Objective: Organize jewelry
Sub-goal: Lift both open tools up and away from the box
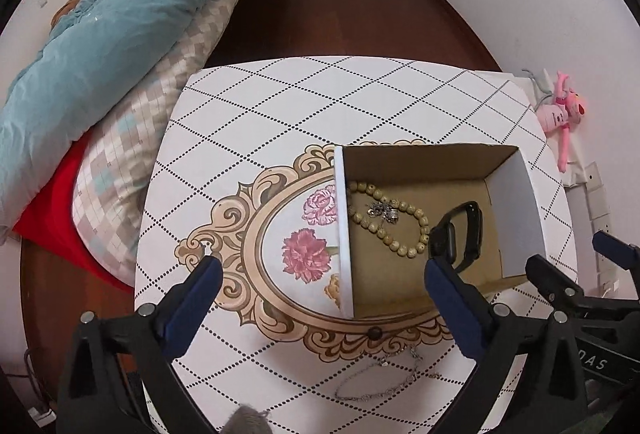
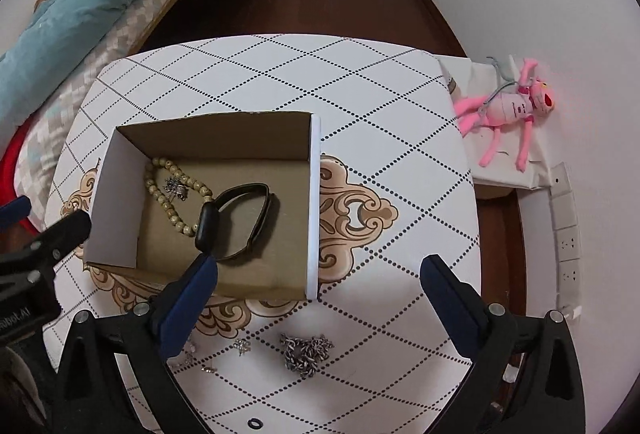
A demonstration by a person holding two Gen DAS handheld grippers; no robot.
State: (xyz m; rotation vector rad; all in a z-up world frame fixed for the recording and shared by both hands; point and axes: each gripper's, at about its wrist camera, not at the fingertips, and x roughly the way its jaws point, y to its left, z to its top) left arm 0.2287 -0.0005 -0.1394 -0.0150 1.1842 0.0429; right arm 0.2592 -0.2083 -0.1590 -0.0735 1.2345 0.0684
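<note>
An open cardboard box [image 1: 516, 202] [image 2: 116, 186] stands on the patterned table. Inside lie a beige bead bracelet [image 1: 396, 234] [image 2: 176, 210], a small silver piece [image 1: 382, 211] [image 2: 176, 189] and a black watch band [image 1: 464, 234] [image 2: 244, 222]. On the table in front of the box lie a thin silver chain [image 1: 380, 382], a bunched silver chain [image 2: 306, 352], small silver pieces [image 2: 241, 347] and a black ring [image 2: 254, 423]. My left gripper [image 1: 320, 270] is open and empty above the box's left wall. My right gripper [image 2: 320, 270] is open and empty above the box's near right corner.
The table [image 1: 280, 106] [image 2: 380, 106] has a white dotted-diamond cloth with an ornate flower print. A bed with blue quilt [image 1: 100, 34] [image 2: 80, 2] lies left. A pink plush toy [image 1: 562, 114] [image 2: 508, 110] lies on a white ledge at right. Wall sockets [image 2: 566, 234] stand at right.
</note>
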